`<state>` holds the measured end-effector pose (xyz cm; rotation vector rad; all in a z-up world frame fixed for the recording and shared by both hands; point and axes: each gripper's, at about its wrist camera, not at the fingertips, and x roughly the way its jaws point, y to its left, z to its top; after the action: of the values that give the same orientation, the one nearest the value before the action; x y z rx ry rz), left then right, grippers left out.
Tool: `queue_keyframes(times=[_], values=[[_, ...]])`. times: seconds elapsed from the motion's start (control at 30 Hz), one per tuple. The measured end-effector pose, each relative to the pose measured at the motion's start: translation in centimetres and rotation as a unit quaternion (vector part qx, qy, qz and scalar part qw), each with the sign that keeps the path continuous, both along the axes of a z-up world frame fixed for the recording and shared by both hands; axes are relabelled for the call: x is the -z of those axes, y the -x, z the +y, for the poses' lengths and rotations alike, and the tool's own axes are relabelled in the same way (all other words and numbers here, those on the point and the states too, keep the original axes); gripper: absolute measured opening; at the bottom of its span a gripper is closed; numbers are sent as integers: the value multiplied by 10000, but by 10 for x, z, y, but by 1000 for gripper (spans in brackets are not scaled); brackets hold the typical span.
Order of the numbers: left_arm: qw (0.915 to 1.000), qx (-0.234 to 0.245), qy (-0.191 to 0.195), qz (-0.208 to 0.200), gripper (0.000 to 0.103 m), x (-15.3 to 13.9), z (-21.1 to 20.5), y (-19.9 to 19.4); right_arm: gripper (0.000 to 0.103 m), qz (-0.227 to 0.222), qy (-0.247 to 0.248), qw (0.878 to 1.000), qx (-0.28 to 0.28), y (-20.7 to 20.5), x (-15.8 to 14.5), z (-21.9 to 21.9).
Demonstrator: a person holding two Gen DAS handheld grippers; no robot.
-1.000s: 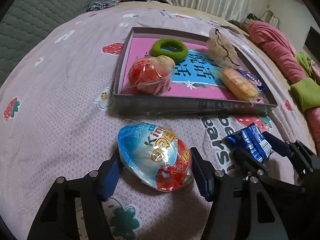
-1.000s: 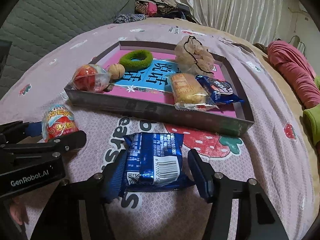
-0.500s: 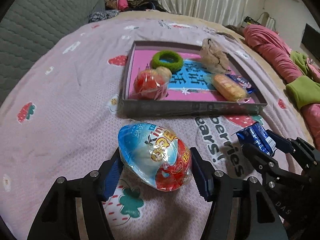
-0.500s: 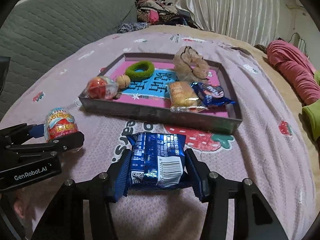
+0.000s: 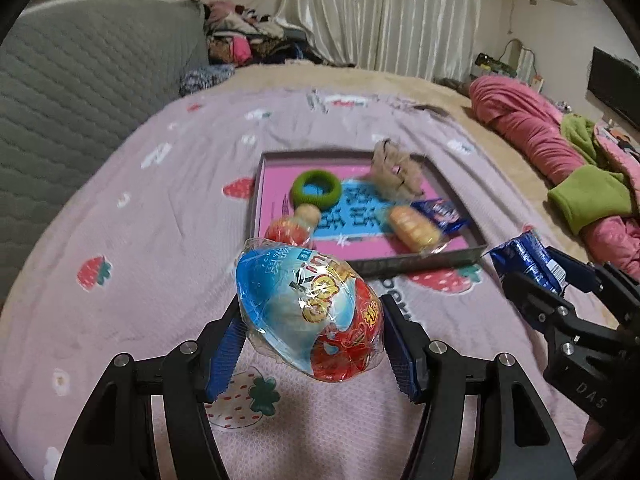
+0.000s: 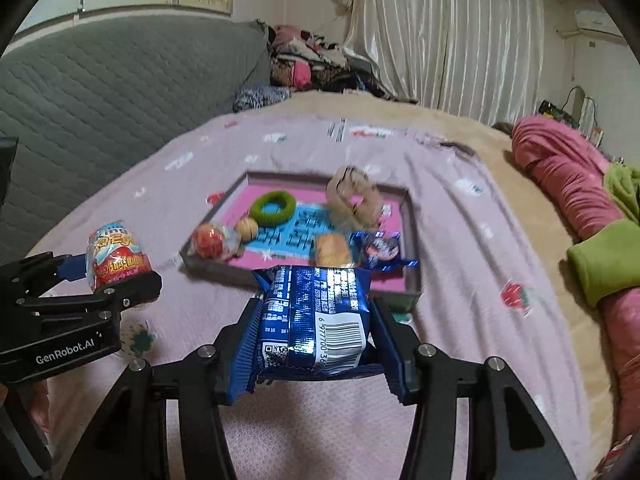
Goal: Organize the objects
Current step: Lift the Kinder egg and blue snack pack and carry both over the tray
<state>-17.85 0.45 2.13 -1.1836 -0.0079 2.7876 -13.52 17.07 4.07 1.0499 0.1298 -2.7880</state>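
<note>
My left gripper [image 5: 310, 346] is shut on a blue and red wrapped egg toy [image 5: 308, 312] and holds it above the bed cover. It also shows in the right wrist view [image 6: 116, 256]. My right gripper [image 6: 316, 350] is shut on a blue snack packet [image 6: 316, 320], also lifted; it shows at the right of the left wrist view [image 5: 524, 260]. Ahead lies a shallow grey tray [image 5: 400, 266] with a pink and blue floor, holding a green ring [image 5: 316, 188], a red wrapped ball [image 5: 286, 232], a bread roll [image 5: 414, 230], a blue packet [image 5: 440, 212] and a beige bundle [image 5: 396, 172].
The tray lies on a pink strawberry-print bed cover [image 5: 140, 240]. A grey quilted headboard [image 5: 80, 80] stands at the left. Pink and green bedding [image 5: 560, 160] is heaped at the right. Clothes pile up at the far end by the curtains [image 6: 440, 32].
Both grippers have risen and drawn back from the tray, each carrying its item off the cover. The tray now looks smaller and farther away.
</note>
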Motion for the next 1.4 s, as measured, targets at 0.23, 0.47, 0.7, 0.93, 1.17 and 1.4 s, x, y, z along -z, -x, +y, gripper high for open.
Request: queue_keyframes(times=[0.23, 0.47, 0.7, 0.93, 1.17, 1.4], values=[[9993, 66, 103, 360, 66, -43, 14, -13, 54, 346, -51, 9994, 24, -11, -41, 9], [9974, 171, 171, 680, 66, -80, 30, -12, 54, 655, -78, 9978, 110, -12, -74, 21], [9960, 235, 247, 821, 66, -96, 42, -2, 54, 817, -10, 9965, 156, -4, -88, 30], [9955, 290, 306, 853, 66, -100, 49, 21, 54, 844, -15, 9963, 166, 22, -92, 36], [9961, 229, 326, 787, 66, -86, 51, 70, 54, 808, -126, 9966, 130, 61, -85, 36], [9974, 169, 376, 597, 66, -43, 56, 114, 54, 647, -127, 9978, 108, 107, -50, 34]])
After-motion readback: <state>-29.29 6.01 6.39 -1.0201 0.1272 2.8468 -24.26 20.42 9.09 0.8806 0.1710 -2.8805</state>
